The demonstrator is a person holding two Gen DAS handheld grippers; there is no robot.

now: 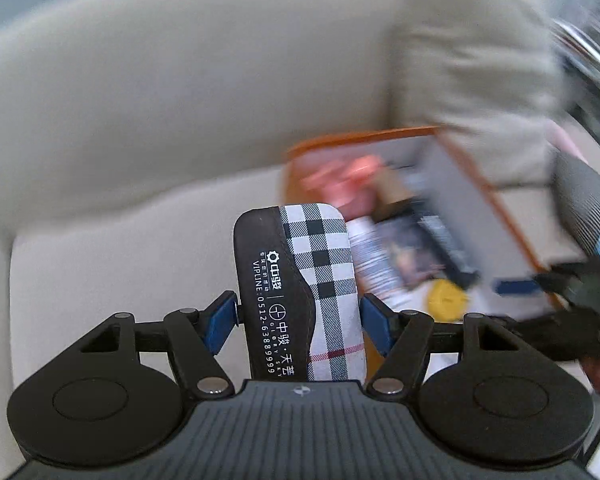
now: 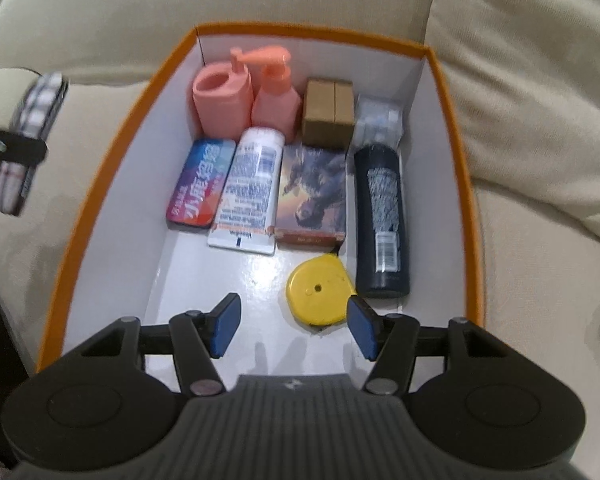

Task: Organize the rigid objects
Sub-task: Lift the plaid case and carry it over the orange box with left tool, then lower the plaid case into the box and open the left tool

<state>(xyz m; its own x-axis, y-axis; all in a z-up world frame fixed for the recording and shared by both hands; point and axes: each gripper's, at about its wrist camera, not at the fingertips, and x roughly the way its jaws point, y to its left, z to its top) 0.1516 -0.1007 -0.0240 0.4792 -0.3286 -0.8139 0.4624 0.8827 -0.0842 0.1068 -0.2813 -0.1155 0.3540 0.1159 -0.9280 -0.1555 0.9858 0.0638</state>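
- Clamping a plaid-and-black case [image 1: 300,292] between the blue pads [image 1: 220,324] of the left claw [image 1: 300,320], case standing upright with white printed text running along its black half
- Holding that case above the cream sofa [image 1: 140,100], to the left of the orange-rimmed box [image 1: 476,184] and outside it; same case showing blurred at the left edge of the right wrist view [image 2: 28,136], also outside the box
- Hovering the right claw [image 2: 292,328] over the near end of the orange-rimmed box [image 2: 112,152], blue pads spread wide with nothing between them
- Sitting on the sofa cushions, the box showing a white interior
- Lining the far wall of the box: a pink holder [image 2: 222,102], a pink pump bottle [image 2: 276,96], a brown carton [image 2: 329,114] and a clear packet [image 2: 380,120], left to right
- Lying flat in front of those inside the box: a colourful tin [image 2: 202,182], a white tube [image 2: 250,192], a picture-printed box [image 2: 314,192] and a dark bottle [image 2: 382,220]
- Resting nearest the right claw on the box floor, a yellow tape measure [image 2: 320,290], just beside the dark bottle's base and almost touching the right pad [image 2: 362,330]
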